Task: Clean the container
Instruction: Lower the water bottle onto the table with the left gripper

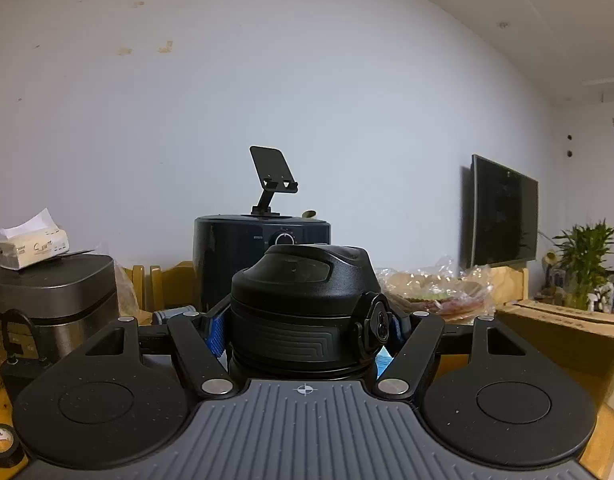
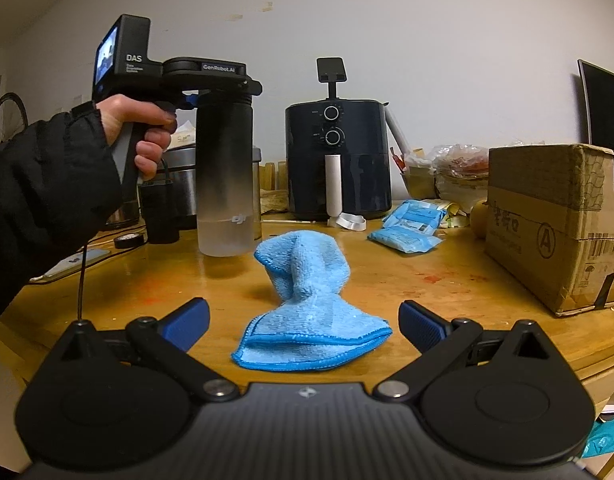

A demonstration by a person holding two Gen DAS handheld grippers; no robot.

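A tall frosted bottle (image 2: 225,184), black at the top and clear at the base, hangs just above the wooden table (image 2: 427,280). My left gripper (image 2: 223,92) is shut on its neck, under the black flip cap (image 1: 303,280) that fills the left wrist view; the blue pads (image 1: 215,334) press on both sides. A person's hand (image 2: 147,128) holds that gripper. A crumpled blue microfibre cloth (image 2: 307,304) lies on the table in front of my right gripper (image 2: 303,324), which stands open with its jaws wide on either side of the cloth's near end.
A black air fryer (image 2: 337,160) with a phone stand on top sits at the back. A cardboard box (image 2: 559,220) stands at the right, blue packets (image 2: 411,226) near it. A rice cooker (image 1: 51,292), tissue pack and tape roll (image 2: 129,240) are at the left.
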